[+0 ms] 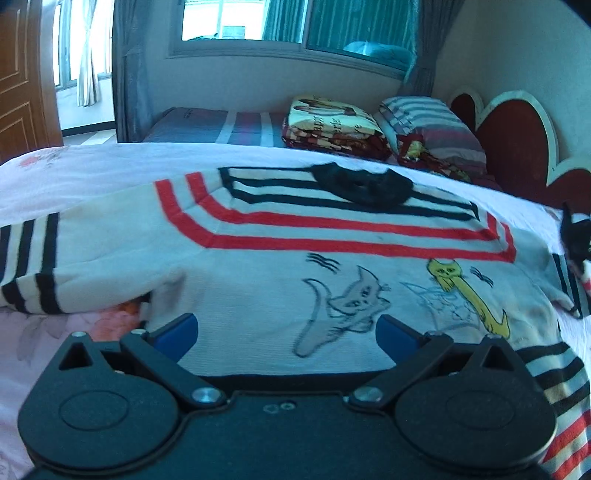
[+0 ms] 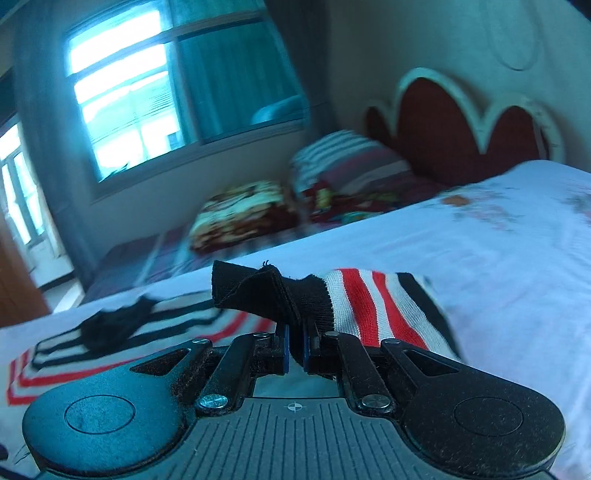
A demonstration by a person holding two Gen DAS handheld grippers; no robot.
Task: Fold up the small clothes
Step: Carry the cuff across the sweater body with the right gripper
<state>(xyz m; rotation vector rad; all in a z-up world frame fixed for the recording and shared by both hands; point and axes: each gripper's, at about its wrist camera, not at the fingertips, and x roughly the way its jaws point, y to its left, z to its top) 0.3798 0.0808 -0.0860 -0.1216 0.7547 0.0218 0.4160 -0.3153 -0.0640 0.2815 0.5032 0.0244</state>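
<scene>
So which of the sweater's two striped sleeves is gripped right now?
The right tool is shut on the white knit sweater's black-cuffed sleeve; the other sleeve lies flat, untouched.

Daylight pours in through the window (image 1: 243,22) at the top of the left wrist view, blown out to white glare with a cool blue cast. The right wrist view is smeared by motion blur, worst around the pillows (image 2: 347,166) and headboard (image 2: 461,129). Fisheye bending curves both frames' edges, corners darkening.

Daylit bedroom: curtained window (image 1: 243,22), red scalloped headboard (image 1: 517,140), wooden door (image 1: 22,81).
</scene>
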